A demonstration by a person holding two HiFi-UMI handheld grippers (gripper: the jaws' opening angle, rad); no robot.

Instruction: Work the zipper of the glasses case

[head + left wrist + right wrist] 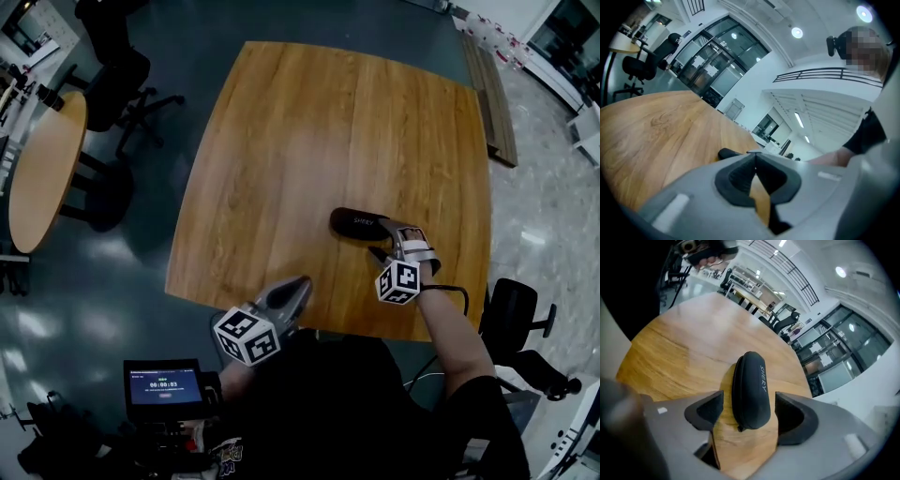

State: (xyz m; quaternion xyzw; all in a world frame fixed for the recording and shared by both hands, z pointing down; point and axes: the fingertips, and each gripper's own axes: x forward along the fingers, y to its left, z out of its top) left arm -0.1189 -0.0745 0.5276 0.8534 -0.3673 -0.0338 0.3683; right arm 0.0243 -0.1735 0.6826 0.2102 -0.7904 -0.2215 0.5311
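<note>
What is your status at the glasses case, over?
Right gripper open, jaws either side of the glasses case, not touching. Left gripper shut, empty. Case flat on the table, looks zipped shut. Nothing in the way.

A square wooden table (328, 141) stands on a glossy blue-grey floor (122, 253). A round table (42, 169) is at 9 o'clock, black office chairs (127, 84) at 10 o'clock and another chair (516, 314) at 4 o'clock. Glass-walled rooms (708, 65), a balcony railing (825, 73) and round ceiling lights (797, 32) line the white hall.
</note>
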